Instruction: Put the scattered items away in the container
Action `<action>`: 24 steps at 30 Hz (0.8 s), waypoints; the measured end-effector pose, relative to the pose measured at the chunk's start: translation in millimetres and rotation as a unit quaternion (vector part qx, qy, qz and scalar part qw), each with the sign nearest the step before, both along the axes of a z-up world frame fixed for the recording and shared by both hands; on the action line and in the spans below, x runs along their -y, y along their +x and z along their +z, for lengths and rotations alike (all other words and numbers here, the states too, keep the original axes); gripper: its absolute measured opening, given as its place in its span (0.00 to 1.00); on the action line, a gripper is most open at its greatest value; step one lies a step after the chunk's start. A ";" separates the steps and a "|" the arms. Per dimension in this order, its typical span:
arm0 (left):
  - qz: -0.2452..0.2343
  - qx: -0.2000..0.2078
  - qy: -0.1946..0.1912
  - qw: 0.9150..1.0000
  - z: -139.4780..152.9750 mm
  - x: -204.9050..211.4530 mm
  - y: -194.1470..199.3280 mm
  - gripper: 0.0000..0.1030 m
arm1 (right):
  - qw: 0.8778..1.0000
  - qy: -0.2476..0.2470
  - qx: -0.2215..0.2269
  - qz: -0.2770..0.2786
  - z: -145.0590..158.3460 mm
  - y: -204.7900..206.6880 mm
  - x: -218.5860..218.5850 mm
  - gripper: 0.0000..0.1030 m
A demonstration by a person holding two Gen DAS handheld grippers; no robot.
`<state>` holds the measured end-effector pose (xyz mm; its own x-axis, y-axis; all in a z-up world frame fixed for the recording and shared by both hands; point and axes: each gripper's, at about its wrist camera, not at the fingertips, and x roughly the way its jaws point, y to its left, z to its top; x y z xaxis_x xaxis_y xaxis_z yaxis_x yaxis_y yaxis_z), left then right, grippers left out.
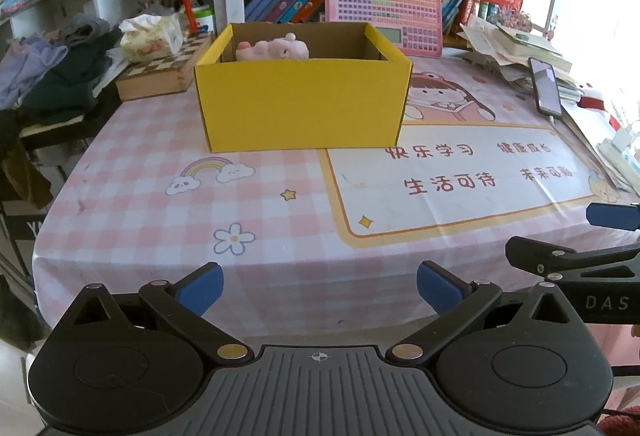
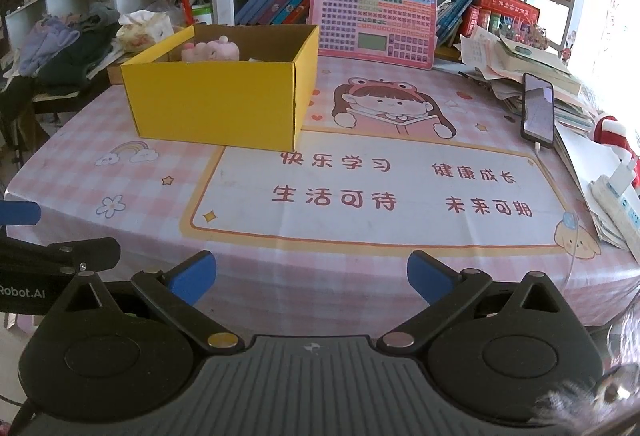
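Observation:
A yellow cardboard box stands open on the pink checked table mat, towards the far left. Inside it lies a pink plush toy; a pale item beside it shows only at the rim in the right wrist view. My left gripper hovers open over the near table edge, nothing between its fingers. My right gripper is open too and holds nothing, to the right of the left one. Both are well short of the box.
A pink keyboard toy leans against books behind the box. A phone on a cable rests on a paper pile at the right. Clothes, a tissue box and a chessboard case sit at the left.

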<state>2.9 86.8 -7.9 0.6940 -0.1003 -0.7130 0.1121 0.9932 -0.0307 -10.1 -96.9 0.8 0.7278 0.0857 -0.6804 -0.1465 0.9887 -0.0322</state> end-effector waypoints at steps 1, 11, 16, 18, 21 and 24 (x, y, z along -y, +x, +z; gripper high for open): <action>0.000 0.001 0.000 1.000 0.3 0.1 -0.3 1.00 | 1.000 0.000 0.000 0.000 -0.1 -0.1 -0.1 1.00; 0.001 -0.010 -0.001 1.000 -1.5 -0.3 -1.6 1.00 | 1.000 0.001 0.000 -0.001 0.4 -0.8 0.4 1.00; -0.001 -0.009 -0.004 1.000 -0.8 0.3 -2.5 1.00 | 1.000 0.001 0.000 -0.001 0.3 -1.0 0.6 1.00; -0.002 -0.008 -0.004 1.000 -0.2 0.8 -2.4 1.00 | 1.000 0.001 0.000 -0.001 0.1 -0.7 0.6 1.00; -0.002 -0.009 -0.005 1.000 0.0 0.7 -2.4 1.00 | 1.000 0.001 0.001 -0.001 0.1 -0.3 1.1 1.00; -0.003 -0.007 -0.006 1.000 0.5 0.5 -2.0 1.00 | 1.000 0.001 0.001 -0.001 -0.6 0.1 0.6 1.00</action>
